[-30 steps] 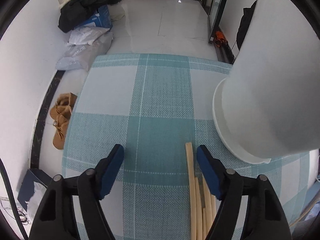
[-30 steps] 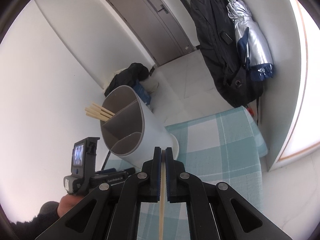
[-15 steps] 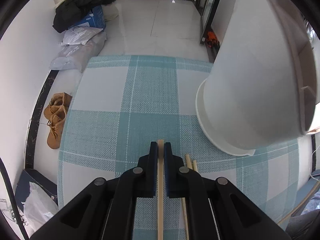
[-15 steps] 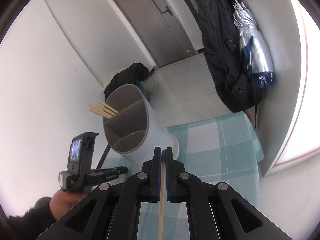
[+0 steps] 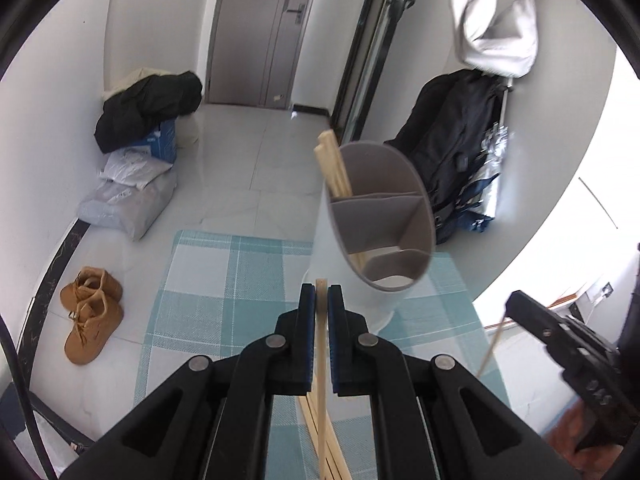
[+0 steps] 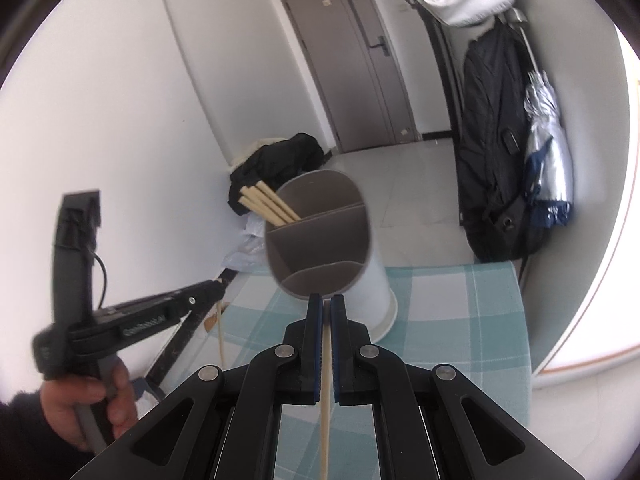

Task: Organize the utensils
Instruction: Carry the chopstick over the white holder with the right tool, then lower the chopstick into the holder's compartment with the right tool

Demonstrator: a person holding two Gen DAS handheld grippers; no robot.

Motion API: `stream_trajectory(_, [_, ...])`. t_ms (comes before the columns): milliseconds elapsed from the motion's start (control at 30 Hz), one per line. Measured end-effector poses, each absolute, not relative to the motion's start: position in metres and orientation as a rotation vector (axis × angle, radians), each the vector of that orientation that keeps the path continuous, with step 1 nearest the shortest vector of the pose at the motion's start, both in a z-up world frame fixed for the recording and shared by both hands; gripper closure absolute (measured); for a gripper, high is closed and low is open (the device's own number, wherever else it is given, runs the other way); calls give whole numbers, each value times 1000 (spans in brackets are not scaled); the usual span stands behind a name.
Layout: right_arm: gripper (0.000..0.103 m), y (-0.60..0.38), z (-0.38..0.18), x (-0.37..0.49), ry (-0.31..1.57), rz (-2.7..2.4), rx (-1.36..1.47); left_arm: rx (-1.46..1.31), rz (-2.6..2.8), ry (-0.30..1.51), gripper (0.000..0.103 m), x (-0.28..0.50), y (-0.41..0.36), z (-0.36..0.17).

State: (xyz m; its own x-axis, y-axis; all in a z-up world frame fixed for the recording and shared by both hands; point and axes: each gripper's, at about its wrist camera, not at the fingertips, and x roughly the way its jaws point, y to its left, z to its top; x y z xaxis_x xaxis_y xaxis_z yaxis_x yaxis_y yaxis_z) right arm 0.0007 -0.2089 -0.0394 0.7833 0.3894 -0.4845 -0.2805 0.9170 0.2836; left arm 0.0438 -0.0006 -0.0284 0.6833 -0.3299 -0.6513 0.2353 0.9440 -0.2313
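Just before the holder's rim (image 5: 380,216), both hand-held grippers pinch chopsticks.

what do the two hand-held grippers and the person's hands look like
Both hand-held grippers, left and right, are matte black with silver rivets and blue pads inside the fingers. The right view shows the left unit's white lettering, a thin black cable, a bare hand and a dark sleeve.
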Motion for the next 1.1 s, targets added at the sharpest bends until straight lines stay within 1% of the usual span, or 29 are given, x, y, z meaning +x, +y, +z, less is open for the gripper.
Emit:
stream_trajectory(400, [100, -177, -33, -31, 495, 378, 70, -94, -389, 751, 101, 14, 0, -12])
stream_trajectory(833, [100, -181, -26, -37, 473, 354, 117, -73, -440, 753, 101, 5, 3, -1])
stream_trajectory(1100, [100, -182, -23, -37, 463, 350, 129, -72, -474, 772, 101, 12, -1, 9])
